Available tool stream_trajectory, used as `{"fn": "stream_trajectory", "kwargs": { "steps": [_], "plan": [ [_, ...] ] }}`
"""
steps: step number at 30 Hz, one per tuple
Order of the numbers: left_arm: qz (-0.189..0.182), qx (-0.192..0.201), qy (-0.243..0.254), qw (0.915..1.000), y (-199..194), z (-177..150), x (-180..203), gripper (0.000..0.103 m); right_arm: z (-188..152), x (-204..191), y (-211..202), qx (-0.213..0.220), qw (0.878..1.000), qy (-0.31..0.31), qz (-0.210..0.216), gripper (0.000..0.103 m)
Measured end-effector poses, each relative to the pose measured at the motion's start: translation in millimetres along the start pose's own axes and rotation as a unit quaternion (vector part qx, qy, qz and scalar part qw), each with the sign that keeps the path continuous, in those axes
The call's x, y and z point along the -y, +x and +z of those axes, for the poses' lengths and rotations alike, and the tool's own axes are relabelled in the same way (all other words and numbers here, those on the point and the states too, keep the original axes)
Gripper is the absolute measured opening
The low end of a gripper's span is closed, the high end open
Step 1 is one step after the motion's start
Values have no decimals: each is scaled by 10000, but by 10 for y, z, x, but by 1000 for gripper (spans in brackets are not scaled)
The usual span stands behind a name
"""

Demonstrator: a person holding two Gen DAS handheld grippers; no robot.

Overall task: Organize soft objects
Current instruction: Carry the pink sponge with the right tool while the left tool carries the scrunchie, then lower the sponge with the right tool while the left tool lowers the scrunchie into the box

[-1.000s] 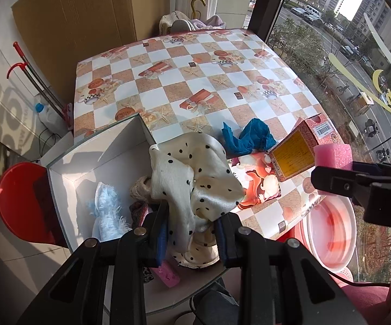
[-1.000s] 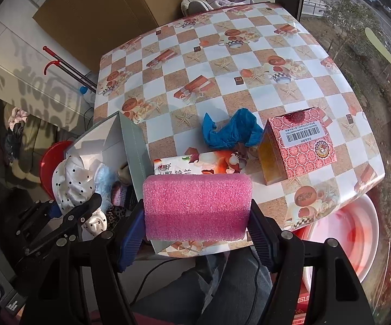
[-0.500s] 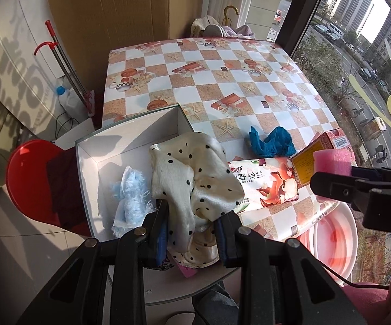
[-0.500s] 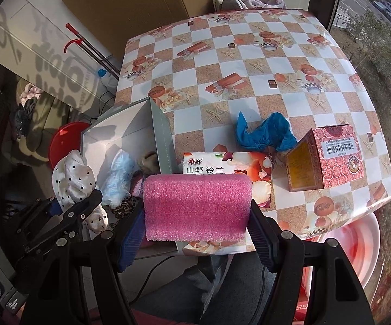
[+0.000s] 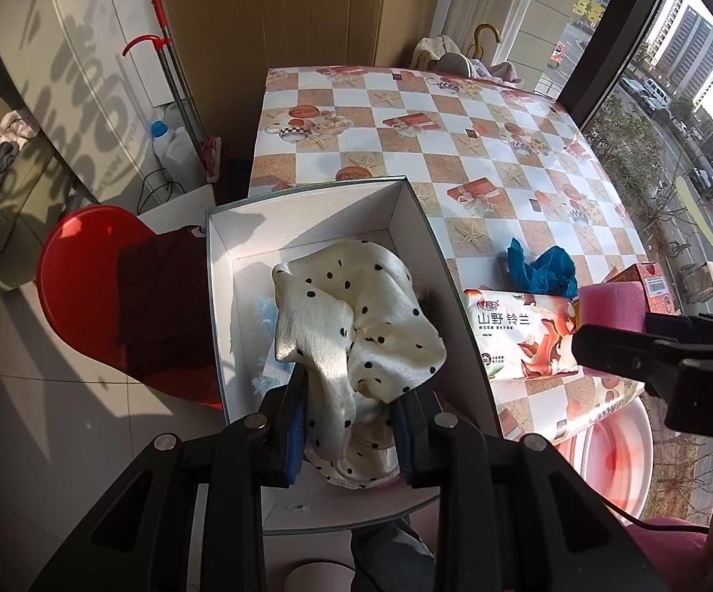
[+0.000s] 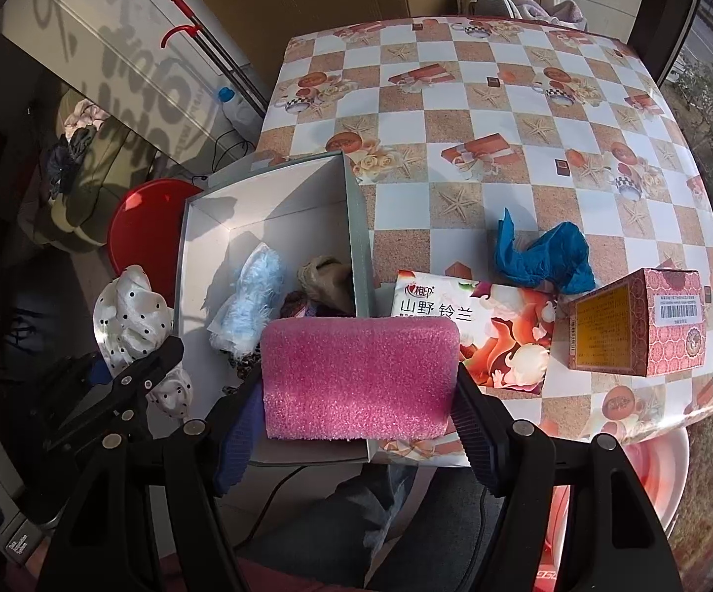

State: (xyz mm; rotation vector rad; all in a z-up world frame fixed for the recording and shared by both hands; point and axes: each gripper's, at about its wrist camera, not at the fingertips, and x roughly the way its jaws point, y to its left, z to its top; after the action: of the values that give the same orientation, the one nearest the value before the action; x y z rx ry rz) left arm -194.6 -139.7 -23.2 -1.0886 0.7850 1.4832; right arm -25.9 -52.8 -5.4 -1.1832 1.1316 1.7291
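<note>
The polka-dot cloth (image 5: 356, 325) hangs above the open white box (image 5: 307, 207), pinched between the left gripper's (image 5: 351, 424) jaws. The pink sponge (image 6: 358, 377) sits squeezed in the right gripper (image 6: 356, 424) at the box's near corner. A fluffy blue item (image 6: 247, 296) already lies inside; the blue cloth (image 6: 544, 256), at two o'clock on the table (image 6: 455, 113), is left to pack.
</note>
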Motion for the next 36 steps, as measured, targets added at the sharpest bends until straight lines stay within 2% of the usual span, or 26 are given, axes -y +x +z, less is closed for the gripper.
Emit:
{"fn": "stream_trajectory", "kwargs": {
  "steps": [13,36],
  "plan": [
    [37,-57,-159,9998,44,-16,-107,32,42,-101,77,-128,9998,-150,11,71],
    [17,-96,-158,9998,84,20,-114,32,83,-125,90,-129,9998,-134,-4,71]
  ]
}}
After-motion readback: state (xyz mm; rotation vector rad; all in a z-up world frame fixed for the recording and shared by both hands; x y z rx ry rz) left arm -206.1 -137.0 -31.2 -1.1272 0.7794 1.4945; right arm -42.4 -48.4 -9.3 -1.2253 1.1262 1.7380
